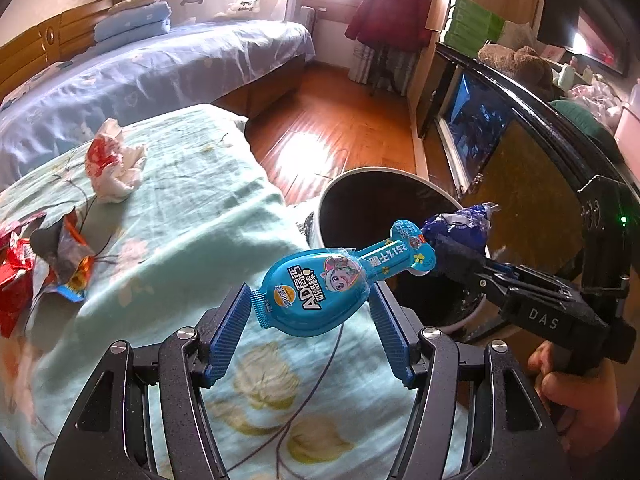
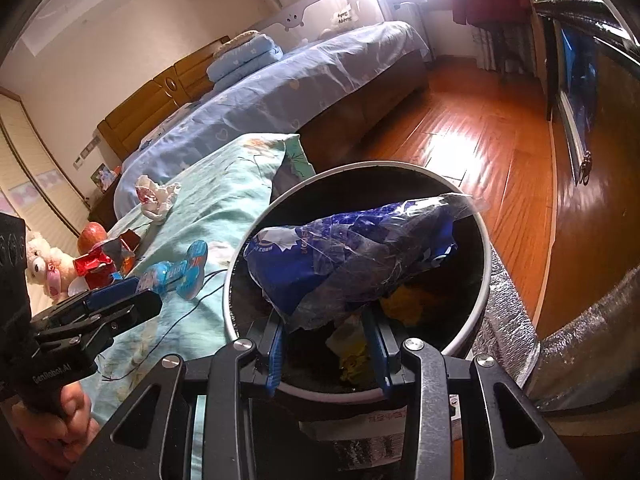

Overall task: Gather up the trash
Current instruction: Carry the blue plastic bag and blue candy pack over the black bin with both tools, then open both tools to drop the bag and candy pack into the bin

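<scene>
Teal lollipop packet (image 1: 320, 288) clamped in left gripper (image 1: 310, 312); crumpled blue wrapper (image 2: 348, 256) in right gripper (image 2: 326, 344), over black bin (image 2: 486, 276).

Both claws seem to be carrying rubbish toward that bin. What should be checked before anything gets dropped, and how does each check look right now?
1. Right gripper grips the dark blue wrapper: ok.
2. Blue wrapper over the bin opening: ok.
3. Left gripper grips the turquoise lollipop packet: ok.
4. Packet over the bin: not ok; mostly above the green bedspread, only its tip reaches the rim.
5. Room left in the bin: ok, just yellow scraps low down.
6. Bedspread cleared: not ok; crumpled tissue and red wrappers remain.
</scene>
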Demonstrator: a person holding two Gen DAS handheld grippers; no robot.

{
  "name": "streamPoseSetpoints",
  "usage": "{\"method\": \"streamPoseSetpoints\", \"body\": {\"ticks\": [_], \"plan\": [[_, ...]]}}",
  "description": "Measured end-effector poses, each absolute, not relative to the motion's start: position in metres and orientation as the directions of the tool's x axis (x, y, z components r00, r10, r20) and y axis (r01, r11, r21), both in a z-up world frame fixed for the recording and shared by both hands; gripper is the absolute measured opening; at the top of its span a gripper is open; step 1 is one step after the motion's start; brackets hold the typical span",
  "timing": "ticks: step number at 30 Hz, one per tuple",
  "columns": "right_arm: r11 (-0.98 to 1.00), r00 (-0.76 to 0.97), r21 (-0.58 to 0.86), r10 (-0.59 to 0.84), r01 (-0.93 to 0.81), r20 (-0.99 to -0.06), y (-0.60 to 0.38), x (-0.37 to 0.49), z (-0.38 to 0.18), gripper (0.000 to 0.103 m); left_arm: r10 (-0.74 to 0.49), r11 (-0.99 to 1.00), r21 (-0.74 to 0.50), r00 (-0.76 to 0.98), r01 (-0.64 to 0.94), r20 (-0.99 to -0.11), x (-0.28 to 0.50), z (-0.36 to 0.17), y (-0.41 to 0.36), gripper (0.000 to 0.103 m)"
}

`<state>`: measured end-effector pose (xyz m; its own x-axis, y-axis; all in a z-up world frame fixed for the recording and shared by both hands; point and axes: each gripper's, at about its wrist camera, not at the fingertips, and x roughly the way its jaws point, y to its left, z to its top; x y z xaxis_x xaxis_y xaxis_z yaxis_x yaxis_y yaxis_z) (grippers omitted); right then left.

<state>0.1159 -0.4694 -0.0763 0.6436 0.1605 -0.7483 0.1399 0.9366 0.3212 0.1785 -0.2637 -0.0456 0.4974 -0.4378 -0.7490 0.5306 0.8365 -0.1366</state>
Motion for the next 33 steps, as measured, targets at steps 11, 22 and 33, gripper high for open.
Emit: {"method": "streamPoseSetpoints", "body": {"ticks": [11,22,33], "plan": [[0.939,0.635,0.314,0.158,0.140,-0.756,-0.479,0.122,-0.079,0.039,-0.435,0.830,-0.127,0.488,0.543,-0.757,0.185,-0.047,-0.286,0.062],[0.938,0.628,0.314,0.158,0.145,-0.762,-0.485,0.126,-0.081,0.039,-0.434,0.830,-0.138,0.471,0.540,-0.768,0.190,-0.051,-0.294,0.062],[0.936,0.622,0.317,0.156,0.156,-0.767,-0.489,0.132,-0.080,0.054,-0.436,0.830,-0.143,0.468,0.539,-0.769,0.190,-0.048,-0.298,0.070]]}}
